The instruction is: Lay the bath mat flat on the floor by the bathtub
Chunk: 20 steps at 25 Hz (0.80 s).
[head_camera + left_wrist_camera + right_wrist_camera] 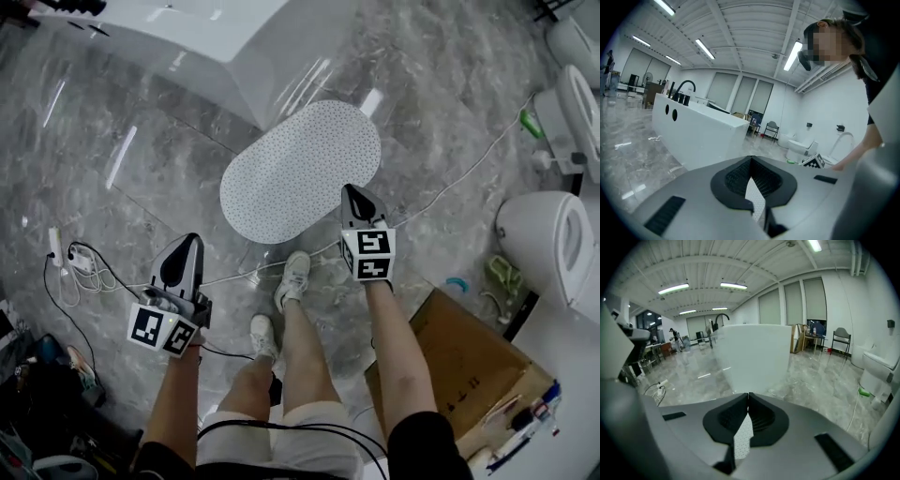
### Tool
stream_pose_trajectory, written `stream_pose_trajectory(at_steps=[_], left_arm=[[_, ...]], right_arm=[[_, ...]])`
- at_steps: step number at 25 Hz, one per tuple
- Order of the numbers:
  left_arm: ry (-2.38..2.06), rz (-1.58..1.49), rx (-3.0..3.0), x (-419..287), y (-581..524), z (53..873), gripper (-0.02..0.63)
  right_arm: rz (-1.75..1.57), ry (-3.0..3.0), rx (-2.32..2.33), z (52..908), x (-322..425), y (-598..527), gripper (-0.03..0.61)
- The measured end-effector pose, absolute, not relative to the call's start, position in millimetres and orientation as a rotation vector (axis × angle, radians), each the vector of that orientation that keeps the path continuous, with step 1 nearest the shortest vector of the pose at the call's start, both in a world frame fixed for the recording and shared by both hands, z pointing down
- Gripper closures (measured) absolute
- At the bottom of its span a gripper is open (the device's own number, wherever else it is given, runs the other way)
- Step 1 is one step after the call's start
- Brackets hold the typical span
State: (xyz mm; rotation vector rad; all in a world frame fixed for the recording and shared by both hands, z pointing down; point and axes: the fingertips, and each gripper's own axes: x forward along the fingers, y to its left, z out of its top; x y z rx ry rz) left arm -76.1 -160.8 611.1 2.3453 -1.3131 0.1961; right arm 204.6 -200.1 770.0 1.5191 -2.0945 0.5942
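Observation:
The white oval dotted bath mat (300, 169) lies flat on the grey marble floor, just in front of the corner of the white bathtub (216, 42). My left gripper (190, 239) is held up left of the mat, its jaws meeting at the tip. My right gripper (354, 190) hovers over the mat's near right edge, jaws also together. In the left gripper view the left gripper (751, 158) is shut, and a sliver of mat (754, 197) shows behind the jaws. The right gripper (748, 393) is likewise shut, with a sliver of mat (743, 439) and the bathtub (752, 352) ahead.
The person's feet (295, 277) stand just behind the mat. A cardboard box (469, 366) sits at the right, toilets (553, 244) beyond it. A power strip (56, 248) with cables lies at the left, and a white cable (469, 173) runs past the mat's right side.

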Motion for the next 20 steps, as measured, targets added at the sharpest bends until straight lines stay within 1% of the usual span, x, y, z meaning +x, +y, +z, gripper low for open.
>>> stream_pose_trajectory(at_steps=[3,7,11,16,20], left_arm=[[-1.296,0.180,2.361,-86,-143,578,0.600],[-1.281,0.170,2.384,-110,-108,522,0.600],[-1.315,0.109,2.447,-128,-89,463,0.600],[-1.350,0.072,2.467,-157,-57,406,0.600],[-1.418,0.085,2.467,-180,-33,374,0.600]], right_arm=[[0.547,-2.203,1.490,698,170,-177,0.552],[0.596,-2.308,1.473,608,122,-125,0.552],[0.556,-2.400,1.448,528,92,-91,0.552],[0.557,-2.467,1.475,446,66,-55,0.552],[0.520,-2.488,1.496,398,51,-35,0.552]])
